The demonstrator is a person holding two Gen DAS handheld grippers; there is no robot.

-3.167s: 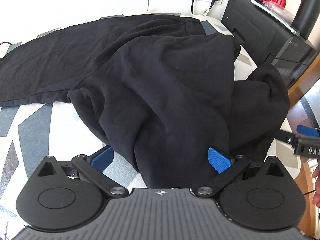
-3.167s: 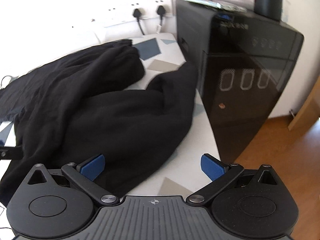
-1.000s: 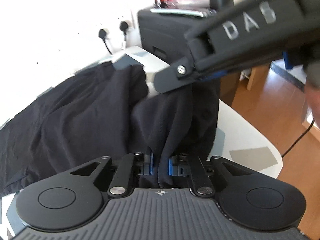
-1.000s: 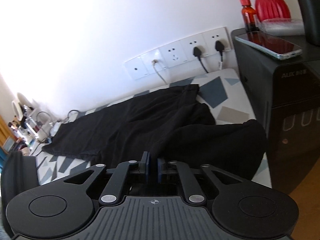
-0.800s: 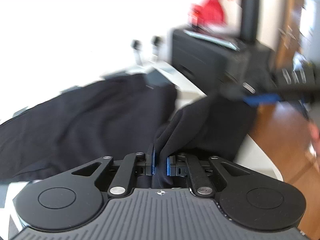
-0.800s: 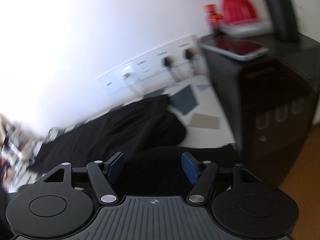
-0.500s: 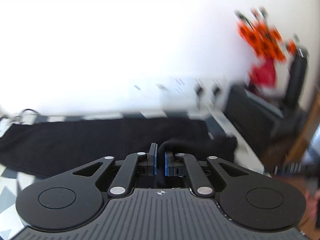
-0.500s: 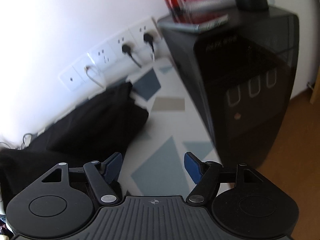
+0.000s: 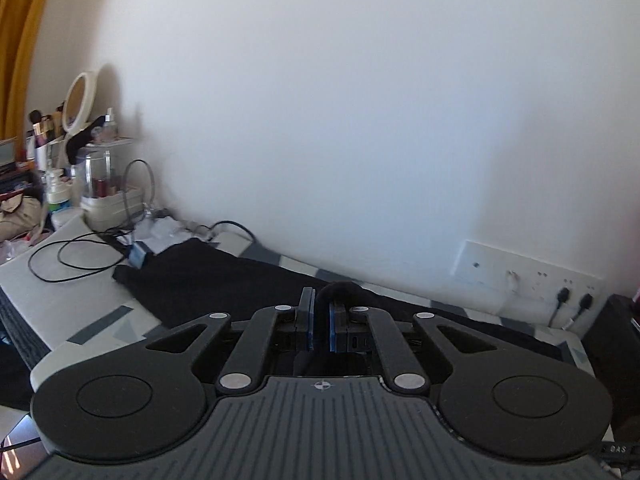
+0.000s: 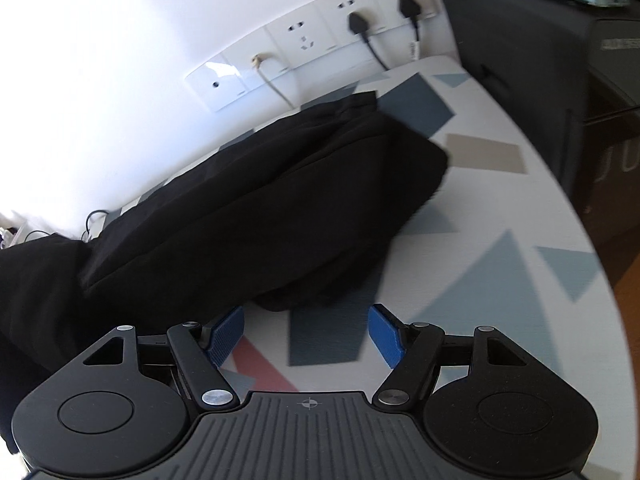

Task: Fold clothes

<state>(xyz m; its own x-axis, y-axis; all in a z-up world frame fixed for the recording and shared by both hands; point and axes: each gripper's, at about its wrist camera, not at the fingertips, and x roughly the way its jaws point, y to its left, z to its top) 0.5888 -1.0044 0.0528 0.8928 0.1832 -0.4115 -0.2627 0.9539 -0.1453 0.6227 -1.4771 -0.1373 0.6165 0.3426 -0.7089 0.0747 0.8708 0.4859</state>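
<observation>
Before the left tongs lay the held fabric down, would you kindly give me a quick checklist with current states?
1. Left tongs shut on the black garment: ok.
2. Right tongs open and clear of cloth: ok.
3. Garment lying flat on the patterned table: not ok, bunched near the right tongs.
4. Cables at the far end clear of the garment: cannot tell.
5. Plugs in the wall sockets clear of the garment: ok.

Home bedroom (vanity mirror [image 9: 79, 101], cosmetics [image 9: 40, 140]).
</observation>
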